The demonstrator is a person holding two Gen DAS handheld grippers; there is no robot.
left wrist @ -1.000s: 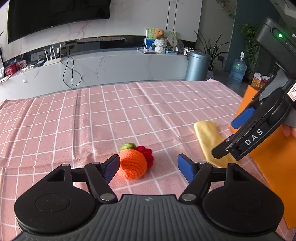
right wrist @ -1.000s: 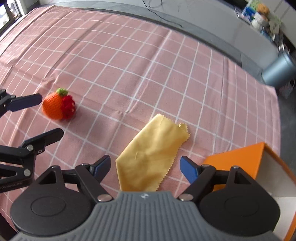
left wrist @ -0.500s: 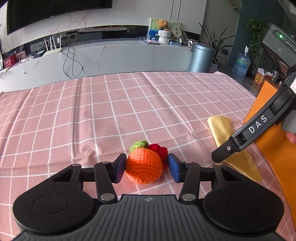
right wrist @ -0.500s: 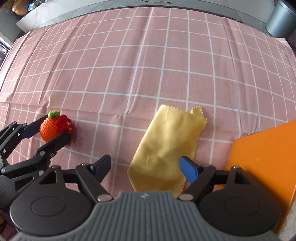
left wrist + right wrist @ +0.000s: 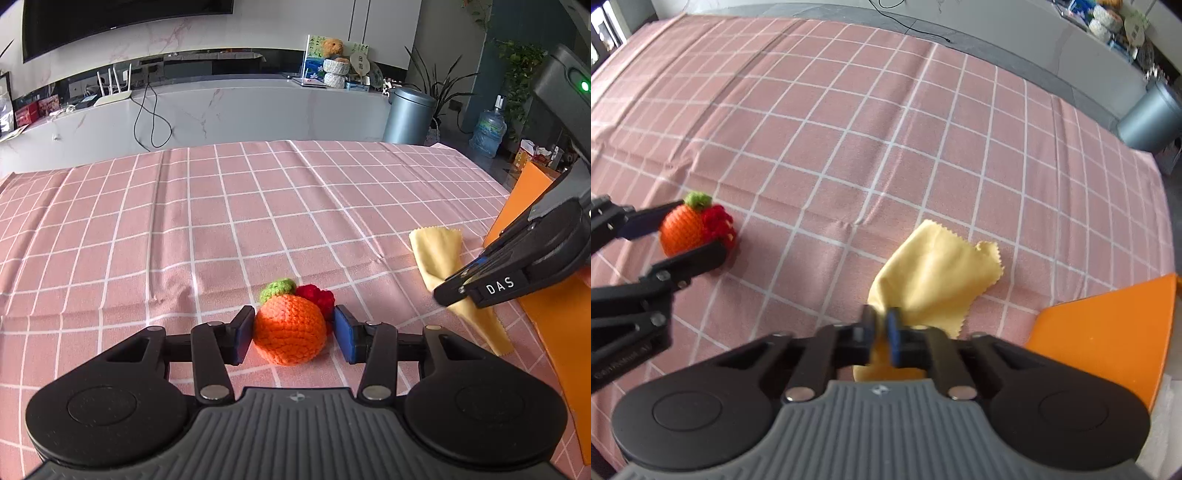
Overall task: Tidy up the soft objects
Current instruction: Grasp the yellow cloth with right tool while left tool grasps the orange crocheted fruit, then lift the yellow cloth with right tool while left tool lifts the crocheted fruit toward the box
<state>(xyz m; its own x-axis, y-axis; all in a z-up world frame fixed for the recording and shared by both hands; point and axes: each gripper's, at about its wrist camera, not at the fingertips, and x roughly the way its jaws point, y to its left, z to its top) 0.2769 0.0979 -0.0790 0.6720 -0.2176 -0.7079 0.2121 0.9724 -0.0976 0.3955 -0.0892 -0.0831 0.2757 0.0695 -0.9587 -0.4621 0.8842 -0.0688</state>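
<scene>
A home living room. Wall-mounted television (image 5: 125, 22) above a long marble console (image 5: 229, 107); router (image 5: 112, 94), houseplant (image 5: 432, 85), water bottle (image 5: 487, 129). Pink checked cloth covers the tabletop (image 5: 221, 221).

Left tongs (image 5: 293, 334) closing around a crocheted orange toy (image 5: 290, 334) on a pink checked counter (image 5: 221, 229), right tongs (image 5: 448, 291) pinching a yellow cloth (image 5: 439, 247) beside an orange box (image 5: 554, 325)

Right tool (image 5: 881, 325) since clamped yellow cloth (image 5: 934, 266); left tool (image 5: 293, 332) closing around crochet orange (image 5: 290, 334).

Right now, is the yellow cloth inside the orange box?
No, the yellow cloth lies on the pink tablecloth beside the orange box.
</scene>
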